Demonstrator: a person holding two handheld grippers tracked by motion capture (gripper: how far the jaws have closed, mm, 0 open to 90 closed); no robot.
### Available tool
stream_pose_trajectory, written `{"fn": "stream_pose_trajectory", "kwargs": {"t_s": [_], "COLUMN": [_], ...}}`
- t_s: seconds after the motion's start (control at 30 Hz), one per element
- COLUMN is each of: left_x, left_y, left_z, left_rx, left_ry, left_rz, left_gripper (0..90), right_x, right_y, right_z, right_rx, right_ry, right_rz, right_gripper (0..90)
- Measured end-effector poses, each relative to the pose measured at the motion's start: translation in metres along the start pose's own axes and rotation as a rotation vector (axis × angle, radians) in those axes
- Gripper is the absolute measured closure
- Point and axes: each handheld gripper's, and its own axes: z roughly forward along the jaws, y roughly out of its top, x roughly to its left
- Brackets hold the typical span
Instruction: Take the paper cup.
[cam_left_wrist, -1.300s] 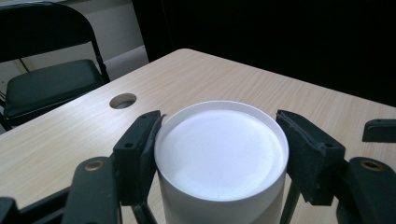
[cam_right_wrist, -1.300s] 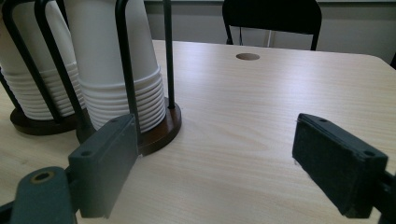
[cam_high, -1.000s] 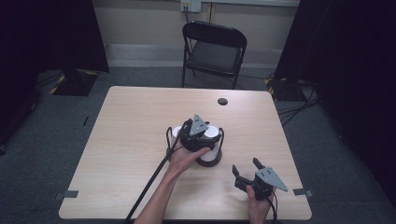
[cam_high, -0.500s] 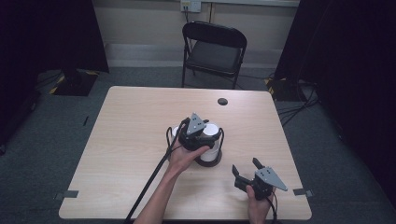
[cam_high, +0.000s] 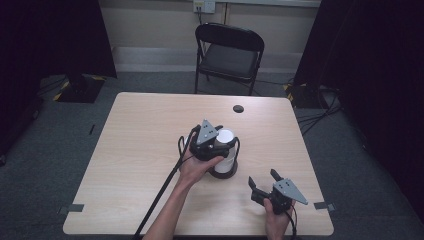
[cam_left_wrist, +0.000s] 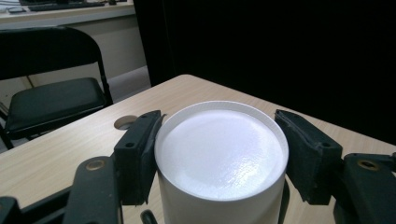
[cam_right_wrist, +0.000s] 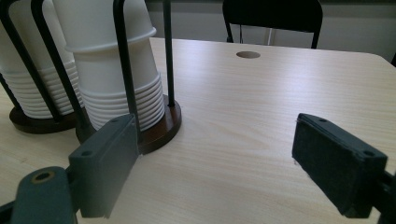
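Over the middle of the wooden table (cam_high: 135, 150), seen from the high view, the left gripper (cam_high: 220, 146) is held by the person's left hand (cam_high: 196, 167) against the top of a white paper cup (cam_high: 225, 137), which sits uppermost on a stack in a dark-based cup holder (cam_high: 223, 172). Near the table's front right corner the right gripper (cam_high: 264, 184) rests in the right hand (cam_high: 276, 215), well apart from the holder, its jaws spread with nothing between them. A black folding chair (cam_high: 227, 52) stands beyond the far edge, and a round cable hole (cam_high: 238, 108) lies near that edge.

From the left gripper view, the cup (cam_left_wrist: 220, 161) stands upturned, its flat bottom facing the camera, and both black jaws press on its sides, pinching it.

From the right gripper view, the right gripper (cam_right_wrist: 215, 161) shows its two pads standing wide over bare tabletop. To the left, stacked white cups (cam_right_wrist: 116, 70) sit rim-down on a round brown base (cam_right_wrist: 161, 128), caged by thin black rods (cam_right_wrist: 122, 60); a second stack (cam_right_wrist: 32, 88) stands behind it
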Motion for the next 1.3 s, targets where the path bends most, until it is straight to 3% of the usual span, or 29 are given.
{"fn": "stream_pose_trajectory", "kwargs": {"t_s": [0.7,1.07,1.3], "left_x": [0.003,-0.001,-0.001], "left_y": [0.008,0.018,0.020], "left_z": [-0.011,-0.021,-0.026], "left_rx": [-0.068,-0.116,-0.119], "left_ry": [0.017,0.018,0.012], "left_rz": [-0.053,-0.044,-0.045], "left_gripper": [34.6,34.6,34.5], "right_x": [0.000,0.000,0.000], "right_y": [0.000,0.000,0.000], "right_z": [0.000,0.000,0.001], "right_rx": [-0.001,0.002,0.000], "right_ry": [-0.003,-0.004,-0.007], "right_rz": [0.004,0.005,0.002], "right_gripper": [14.0,14.0,14.0]}}
